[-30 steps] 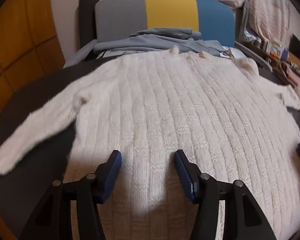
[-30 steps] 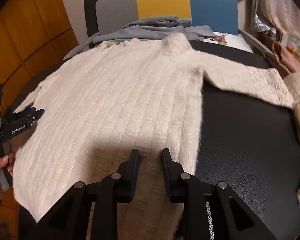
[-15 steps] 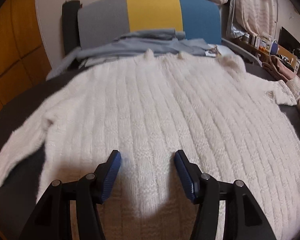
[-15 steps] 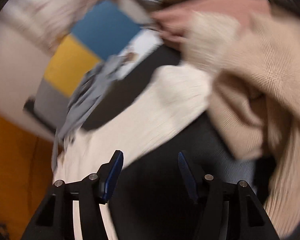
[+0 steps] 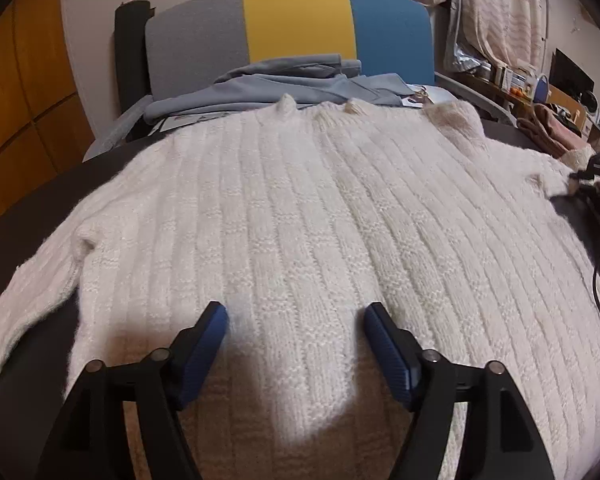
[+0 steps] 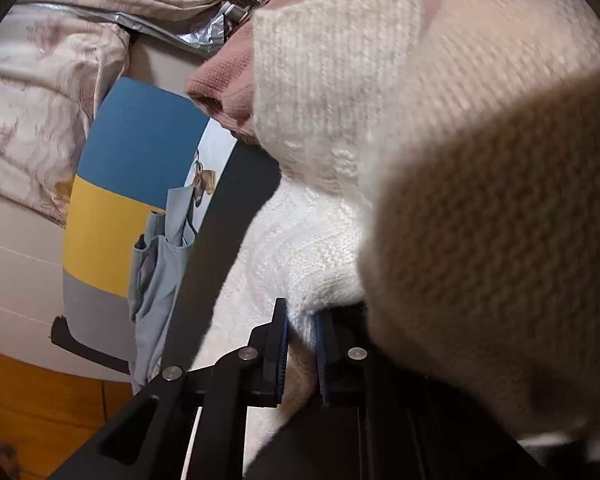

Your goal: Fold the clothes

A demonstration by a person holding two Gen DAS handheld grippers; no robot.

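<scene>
White ribbed sweater (image 5: 300, 216) spread flat across the dark desk (image 5: 28, 216), collar toward the far edge, one sleeve (image 5: 24, 308) trailing to the left edge. Left tongs (image 5: 296, 344) low over the near hem, blue pads wide apart, gripping nothing. Right tongs (image 6: 300, 344) at the right edge, clamped together on the cuff of the other sleeve (image 6: 300, 248), beside beige knitwear (image 6: 500, 240). Grey garment (image 5: 292, 80) heaped past the far edge on a tricolour chair (image 5: 296, 20).

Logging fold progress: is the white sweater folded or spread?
Spread: the white sweater lies flat on the table, one sleeve stretched sideways.
</scene>
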